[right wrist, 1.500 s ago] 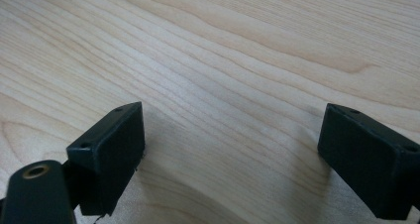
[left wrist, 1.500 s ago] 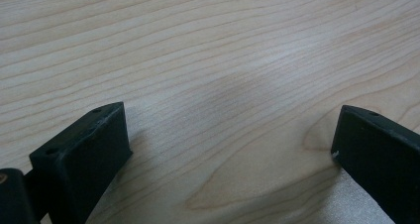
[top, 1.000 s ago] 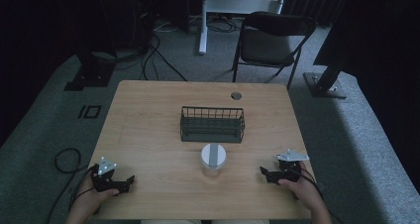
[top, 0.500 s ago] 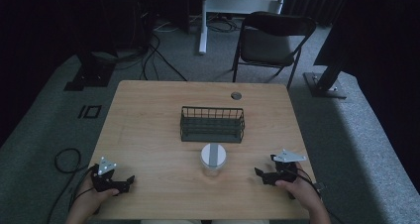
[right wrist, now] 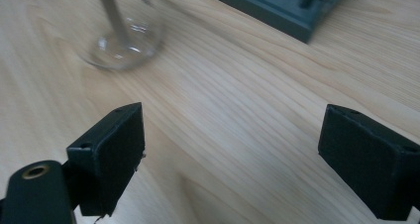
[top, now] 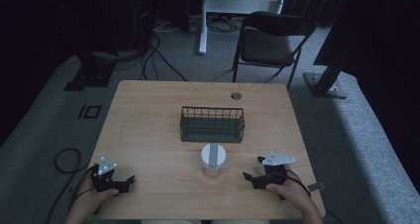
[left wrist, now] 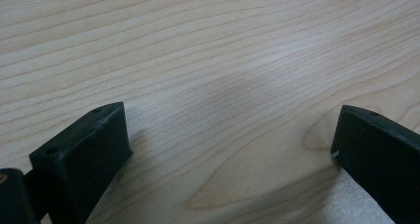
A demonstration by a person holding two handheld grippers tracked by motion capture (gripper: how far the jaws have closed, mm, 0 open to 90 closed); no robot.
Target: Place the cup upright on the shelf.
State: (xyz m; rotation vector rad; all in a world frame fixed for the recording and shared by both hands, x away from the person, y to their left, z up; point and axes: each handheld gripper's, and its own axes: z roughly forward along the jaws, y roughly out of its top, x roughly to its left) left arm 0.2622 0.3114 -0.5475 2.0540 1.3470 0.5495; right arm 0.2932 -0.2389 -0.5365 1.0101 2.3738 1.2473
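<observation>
At the near left corner of the wooden tabletop, our left gripper rests low over bare wood, its jaws spread wide with nothing between them; the left gripper view confirms plain grain in the gap. Moving right, a clear glass jar with a white lid and a grey strip across the top stands upright near the middle of the front edge, apart from both grippers. Just behind it, not touching, sits a dark wire basket, which looks empty from above. A small round grommet marks the tabletop farther back, and a folding chair stands beyond the far edge. At the near right, our right gripper is held in a hand, jaws wide apart and empty, pointed left toward the jar. In the right gripper view the jar's glass base lies ahead and to the left of the jaws, slightly blurred, with the basket's corner beyond it.

We judge that the work is at the approach stage: the right gripper is lining up on the jar, nothing yet grasped. The next move calls for swinging the open jaws further left so the jar sits centred between them, at mid-height on the glass, before closing gently; a smooth round wall may slip or tip if caught off-centre.
</observation>
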